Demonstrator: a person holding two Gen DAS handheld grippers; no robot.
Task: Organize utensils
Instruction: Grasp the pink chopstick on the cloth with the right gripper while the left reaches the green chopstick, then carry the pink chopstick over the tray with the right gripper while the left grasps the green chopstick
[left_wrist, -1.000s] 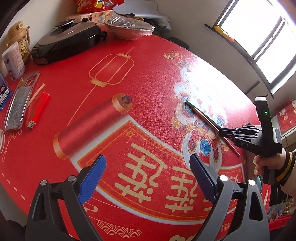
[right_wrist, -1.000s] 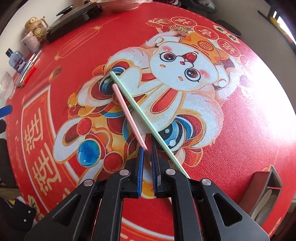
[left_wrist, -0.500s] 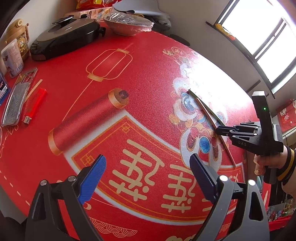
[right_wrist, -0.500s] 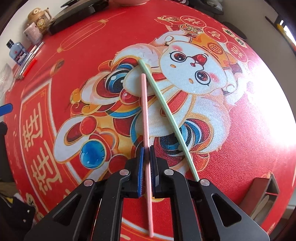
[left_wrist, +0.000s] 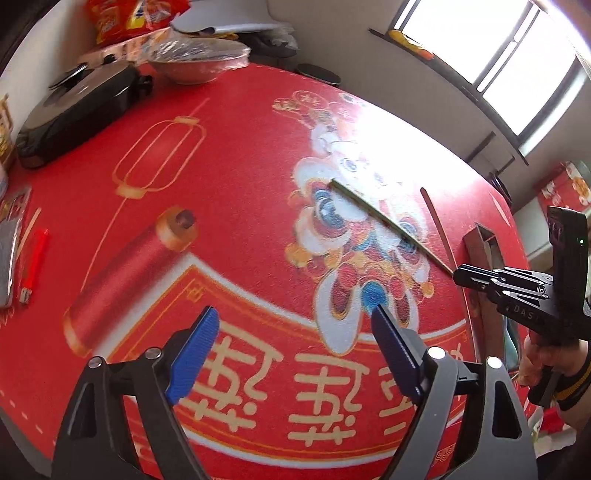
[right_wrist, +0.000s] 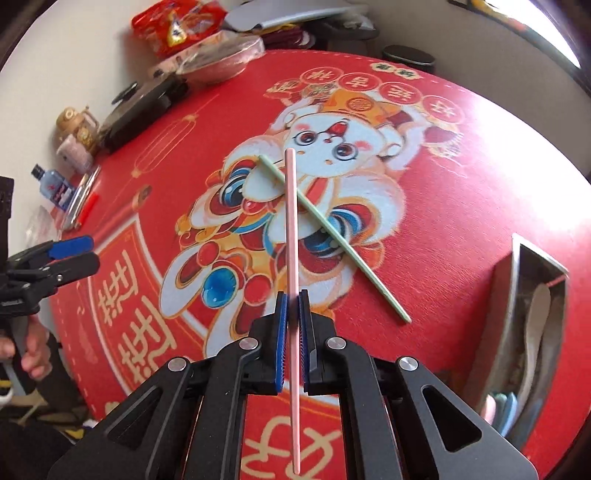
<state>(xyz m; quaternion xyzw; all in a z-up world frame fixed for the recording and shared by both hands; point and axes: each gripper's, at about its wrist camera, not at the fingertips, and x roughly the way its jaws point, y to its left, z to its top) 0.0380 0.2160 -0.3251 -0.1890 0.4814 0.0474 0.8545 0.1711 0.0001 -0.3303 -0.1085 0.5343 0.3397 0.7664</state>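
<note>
gripping the pink chopstick (right_wrist: 291, 236) near its middle, the right gripper (right_wrist: 291, 325) carries it clear of the mat (right_wrist: 461, 184). the jaws stand almost fully together, both blue pads pressed on the stick, which runs straight out along the fingers: one end points far over the rabbit print, the other passes back under the gripper body. a mid-length hold of this kind probably serves to keep the stick balanced and stop it swinging during transport.

the green chopstick (right_wrist: 332, 236) lies flat on the mat, slanting from far left to near right. in the right wrist view the pink stick crosses above it; whether the two touch cannot be told.

the holder (right_wrist: 532, 306), a metal box at the right edge of the mat, already contains spoons. it is judged to be the destination, since it sits just right of the sticks, within short reach of the right gripper.

the left gripper (left_wrist: 291, 354) hovers over the near left part of the mat, above the printed characters. its jaws have just been closing somewhat, yet remain wide apart with nothing between them and nothing touched. this is judged a standby posture, possibly ready for the green stick.
</note>
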